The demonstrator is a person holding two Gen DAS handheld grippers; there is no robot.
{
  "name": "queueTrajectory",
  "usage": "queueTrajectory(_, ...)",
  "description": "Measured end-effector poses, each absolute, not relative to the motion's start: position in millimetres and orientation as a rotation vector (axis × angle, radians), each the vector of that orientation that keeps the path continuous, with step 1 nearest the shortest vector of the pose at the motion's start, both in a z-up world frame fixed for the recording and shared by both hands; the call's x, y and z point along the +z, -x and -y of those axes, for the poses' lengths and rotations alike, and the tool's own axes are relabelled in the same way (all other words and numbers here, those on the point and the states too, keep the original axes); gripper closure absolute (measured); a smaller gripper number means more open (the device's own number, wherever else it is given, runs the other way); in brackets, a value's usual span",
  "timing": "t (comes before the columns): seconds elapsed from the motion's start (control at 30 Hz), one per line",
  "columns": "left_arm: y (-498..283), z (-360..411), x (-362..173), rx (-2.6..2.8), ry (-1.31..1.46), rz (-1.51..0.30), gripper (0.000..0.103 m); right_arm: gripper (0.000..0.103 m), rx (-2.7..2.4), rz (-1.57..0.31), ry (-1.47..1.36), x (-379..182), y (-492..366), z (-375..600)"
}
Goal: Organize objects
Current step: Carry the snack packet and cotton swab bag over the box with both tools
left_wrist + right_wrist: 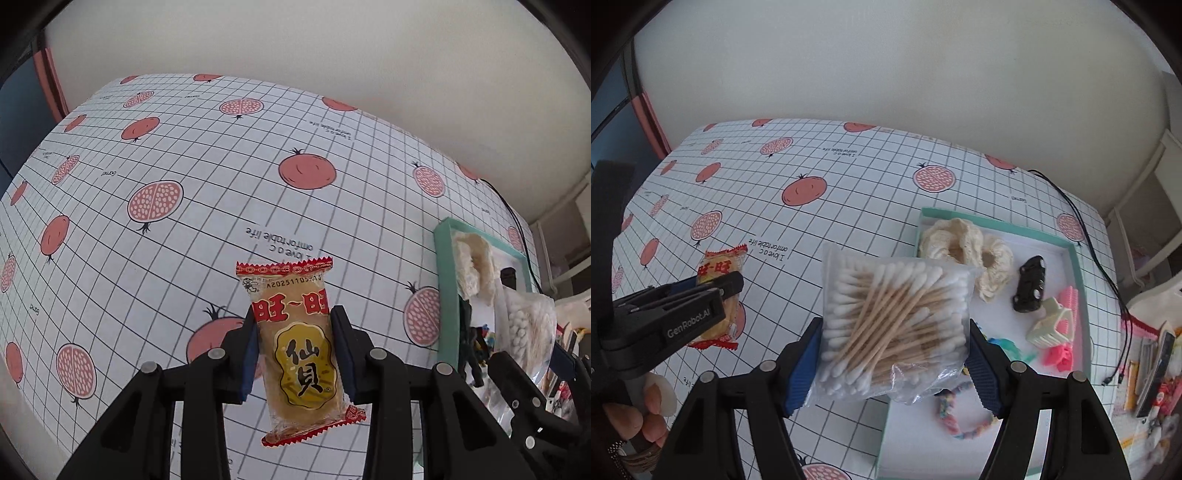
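My left gripper (295, 347) is shut on a rice cracker packet (301, 347), yellow and red with Chinese characters, held upright above the tablecloth. The same snack packet (720, 295) shows at the left of the right wrist view, clamped in the left gripper (716, 291). My right gripper (894, 354) is shut on a clear bag of cotton swabs (894, 325), held above the left edge of a teal-rimmed tray (1075, 258). The swab bag (528, 332) also appears at the right of the left wrist view, beside the tray (445, 288).
The tray holds a cream crocheted scrunchie (964, 247), a black toy car (1030, 284), cream and pink hair clips (1052, 325) and a pastel hair tie (960, 417). A black cable (1093, 251) runs along the table's right side. A hand (639, 410) grips the left handle.
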State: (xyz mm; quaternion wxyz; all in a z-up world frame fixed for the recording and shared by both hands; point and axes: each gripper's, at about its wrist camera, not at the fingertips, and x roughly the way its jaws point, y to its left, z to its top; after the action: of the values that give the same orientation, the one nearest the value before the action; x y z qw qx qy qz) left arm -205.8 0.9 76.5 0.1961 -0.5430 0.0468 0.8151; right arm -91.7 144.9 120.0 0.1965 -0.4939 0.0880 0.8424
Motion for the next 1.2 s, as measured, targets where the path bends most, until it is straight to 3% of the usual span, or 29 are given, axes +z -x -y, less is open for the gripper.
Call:
queueTrajectory(0.7,76,-93,103,2.123,1.311,-0.305,0.064,0.028,2.224,-0.450,1.294,113,-26,-216)
queueTrajectory(1.2,53,-130,61,2.025,1.373,-0.374,0.064,0.028,2.113,-0.512,1.368,69,-37,-244)
